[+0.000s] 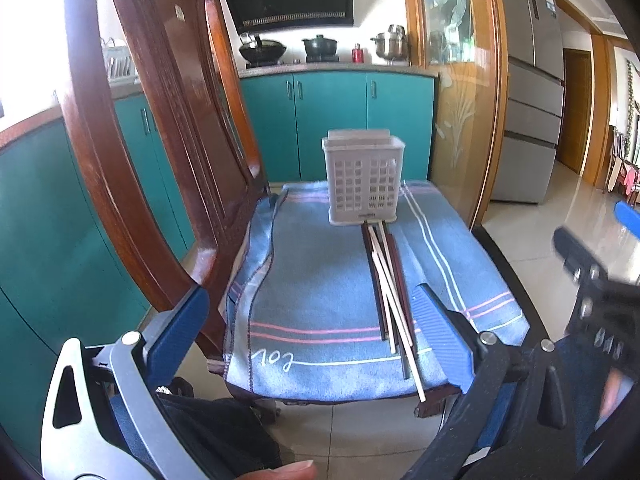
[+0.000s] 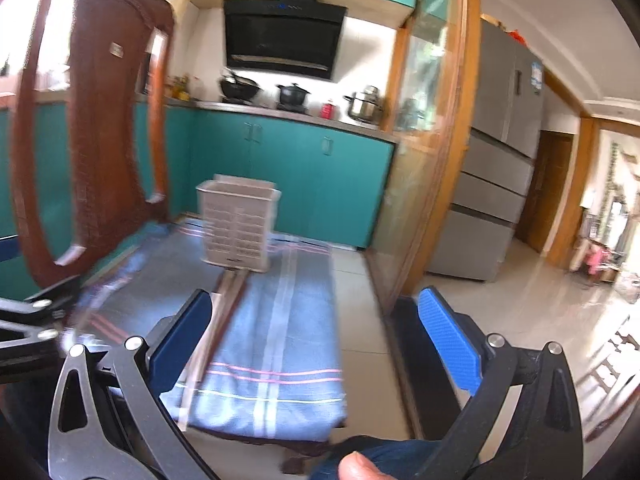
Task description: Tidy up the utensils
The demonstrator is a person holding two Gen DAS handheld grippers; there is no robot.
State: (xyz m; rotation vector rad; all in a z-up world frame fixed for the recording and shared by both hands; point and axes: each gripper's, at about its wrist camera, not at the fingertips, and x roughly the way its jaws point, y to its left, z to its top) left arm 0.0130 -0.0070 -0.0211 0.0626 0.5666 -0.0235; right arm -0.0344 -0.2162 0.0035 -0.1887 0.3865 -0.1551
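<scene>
A white perforated utensil holder (image 1: 363,180) stands upright at the far end of a blue striped towel (image 1: 312,288) spread over a chair seat. Several chopsticks (image 1: 390,300), dark and pale, lie in a loose bundle on the towel from the holder's base to the near edge. My left gripper (image 1: 316,316) is open, held above the towel's near end, with the chopsticks just inside its right finger. My right gripper (image 2: 316,320) is open with nothing between its fingers, over the towel's right side; this view is blurred. The holder (image 2: 237,224) and chopsticks (image 2: 218,320) show there too.
The wooden chair back (image 1: 160,128) rises at the left. Teal kitchen cabinets (image 1: 336,120) with pots on the counter stand behind. A glass door with a wooden frame (image 1: 460,100) and a grey refrigerator (image 1: 528,100) are at the right, with tiled floor (image 1: 568,248) beside the chair.
</scene>
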